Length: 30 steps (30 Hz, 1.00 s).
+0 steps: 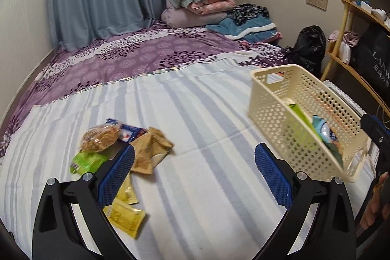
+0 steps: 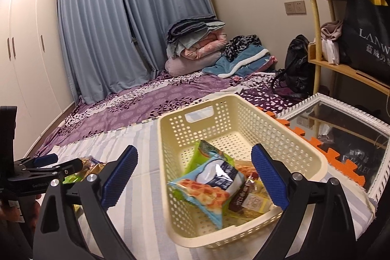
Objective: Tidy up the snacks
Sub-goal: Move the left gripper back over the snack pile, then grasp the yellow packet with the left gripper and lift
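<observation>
A cream perforated basket (image 2: 168, 135) stands on the striped blanket and also shows at the right of the left wrist view as the basket (image 1: 265, 101). Inside it lie a blue and green snack packet (image 2: 214, 179) and several smaller packets (image 2: 251, 201). My right gripper (image 2: 195, 152) hangs open over the basket's near end, its pads clear of the packet. My left gripper (image 1: 195, 152) is open over bare blanket, nothing between its fingers. Left of it lies a snack pile: a clear bag of brown snacks (image 1: 101, 138), a blue packet (image 1: 131, 130), a tan packet (image 1: 151, 150), a green packet (image 1: 85, 161) and yellow packets (image 1: 125, 213).
Folded bedding (image 1: 199, 4) is stacked at the far end of the purple bedspread (image 1: 136, 57). A black bag (image 1: 308, 48) and a bamboo shelf (image 2: 314, 23) stand at the right. A white-framed mirror (image 2: 341, 101) and an orange foam mat (image 2: 316, 140) lie beside the basket.
</observation>
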Each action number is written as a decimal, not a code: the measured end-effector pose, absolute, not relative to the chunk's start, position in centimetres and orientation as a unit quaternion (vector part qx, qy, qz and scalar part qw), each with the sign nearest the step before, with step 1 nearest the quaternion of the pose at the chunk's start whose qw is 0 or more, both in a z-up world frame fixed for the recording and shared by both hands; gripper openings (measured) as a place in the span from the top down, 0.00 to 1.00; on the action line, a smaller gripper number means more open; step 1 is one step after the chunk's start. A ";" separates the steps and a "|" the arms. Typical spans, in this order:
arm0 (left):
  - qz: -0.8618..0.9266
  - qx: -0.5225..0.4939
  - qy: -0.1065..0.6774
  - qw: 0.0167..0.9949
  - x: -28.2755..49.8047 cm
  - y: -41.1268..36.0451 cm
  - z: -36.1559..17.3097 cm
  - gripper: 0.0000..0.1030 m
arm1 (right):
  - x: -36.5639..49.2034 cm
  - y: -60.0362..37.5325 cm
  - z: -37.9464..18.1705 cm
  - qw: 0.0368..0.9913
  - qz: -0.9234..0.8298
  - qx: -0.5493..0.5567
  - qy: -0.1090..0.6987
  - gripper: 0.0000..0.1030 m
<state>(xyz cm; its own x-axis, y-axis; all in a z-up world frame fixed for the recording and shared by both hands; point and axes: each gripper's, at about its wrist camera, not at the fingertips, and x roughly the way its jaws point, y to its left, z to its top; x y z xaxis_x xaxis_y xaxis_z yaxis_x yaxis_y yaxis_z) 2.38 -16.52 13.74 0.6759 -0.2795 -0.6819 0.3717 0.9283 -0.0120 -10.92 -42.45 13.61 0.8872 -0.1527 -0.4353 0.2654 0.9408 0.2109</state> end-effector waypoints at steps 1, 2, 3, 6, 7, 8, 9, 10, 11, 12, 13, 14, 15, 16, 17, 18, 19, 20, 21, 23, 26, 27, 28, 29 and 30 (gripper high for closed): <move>-0.171 0.061 0.363 0.914 2.5 -15.5 13.5 0.03 | -10.8 -42.0 13.7 0.963 -0.104 0.130 0.212 0.09; -0.164 0.058 0.366 0.914 2.5 -14.9 13.3 0.03 | -10.6 -41.6 13.7 0.964 -0.100 0.127 0.213 0.08; -0.155 0.055 0.370 0.914 2.6 -14.1 13.0 0.03 | -10.5 -41.2 13.8 0.964 -0.097 0.125 0.213 0.08; -0.125 0.042 0.389 0.912 3.2 -11.5 11.8 0.03 | -10.1 -40.0 13.8 0.965 -0.084 0.119 0.217 0.08; -0.114 0.037 0.395 0.911 3.4 -10.7 11.3 0.03 | -9.9 -39.5 13.7 0.965 -0.079 0.117 0.219 0.08; -0.106 0.032 0.400 0.910 3.5 -9.9 11.0 0.03 | -9.8 -39.1 13.7 0.966 -0.075 0.115 0.221 0.07; -0.097 0.026 0.405 0.909 3.7 -9.1 10.6 0.03 | -9.7 -38.4 13.7 0.966 -0.069 0.111 0.223 0.07; -0.091 0.022 0.407 0.908 3.8 -8.4 10.3 0.03 | -9.6 -38.1 13.7 0.966 -0.065 0.109 0.225 0.07; -0.086 0.019 0.409 0.908 3.9 -7.9 10.0 0.03 | -9.5 -37.6 13.6 0.966 -0.059 0.106 0.229 0.06; -0.080 0.015 0.412 0.907 4.0 -7.3 9.7 0.03 | -9.5 -37.3 13.5 0.966 -0.056 0.103 0.231 0.05; -0.075 0.011 0.417 0.906 4.1 -6.8 9.3 0.03 | -9.4 -36.9 13.4 0.966 -0.054 0.098 0.235 0.05; -0.071 0.007 0.420 0.905 4.2 -6.4 8.9 0.03 | -9.4 -36.4 13.3 0.966 -0.054 0.091 0.237 0.05; -0.067 0.005 0.423 0.904 4.3 -6.2 8.6 0.03 | -9.3 -36.0 13.2 0.966 -0.052 0.085 0.240 0.05; -0.062 0.002 0.428 0.902 4.5 -5.8 8.1 0.03 | -9.3 -35.6 13.1 0.966 -0.049 0.080 0.242 0.05; -0.058 0.000 0.432 0.900 4.6 -5.6 7.7 0.03 | -9.3 -35.2 13.0 0.965 -0.045 0.077 0.244 0.05; -0.055 0.000 0.435 0.899 4.7 -5.4 7.3 0.03 | -9.3 -34.8 12.9 0.965 -0.040 0.074 0.247 0.05; -0.050 0.000 0.440 0.897 4.9 -5.3 6.8 0.03 | -9.3 -34.4 12.8 0.965 -0.036 0.073 0.249 0.05; -0.045 0.001 0.443 0.895 5.0 -5.3 6.3 0.03 | -9.3 -34.1 12.7 0.965 -0.030 0.071 0.252 0.05; -0.043 0.002 0.446 0.894 5.1 -5.2 5.9 0.03 | -9.2 -33.6 12.6 0.964 -0.025 0.070 0.255 0.05; -0.035 0.008 0.454 0.890 5.5 -5.2 4.8 0.03 | -9.1 -32.9 12.3 0.963 -0.019 0.065 0.260 0.05; -0.021 0.017 0.469 0.883 6.0 -4.9 3.3 0.03 | -9.0 -32.0 12.0 0.962 -0.007 0.059 0.267 0.05; -0.019 0.016 0.473 0.881 6.1 -4.7 2.9 0.03 | -9.0 -31.7 11.9 0.961 -0.003 0.058 0.270 0.05; -0.018 0.016 0.476 0.879 6.1 -4.6 2.7 0.03 | -8.9 -31.4 11.8 0.961 0.000 0.056 0.272 0.05; -0.016 0.015 0.479 0.878 6.1 -4.5 2.4 0.03 | -8.9 -31.1 11.6 0.960 0.004 0.055 0.275 0.05; -0.015 0.014 0.481 0.877 6.2 -4.4 2.2 0.03 | -8.8 -30.9 11.5 0.959 0.007 0.054 0.278 0.05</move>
<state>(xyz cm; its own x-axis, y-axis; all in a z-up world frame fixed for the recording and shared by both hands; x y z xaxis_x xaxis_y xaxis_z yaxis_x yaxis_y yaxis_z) 6.17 -4.40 2.20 0.5370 -0.0123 -0.8435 0.0388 0.9992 0.0102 -8.78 -30.85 11.50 0.8453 0.0430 -0.5325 0.0175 0.9940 0.1080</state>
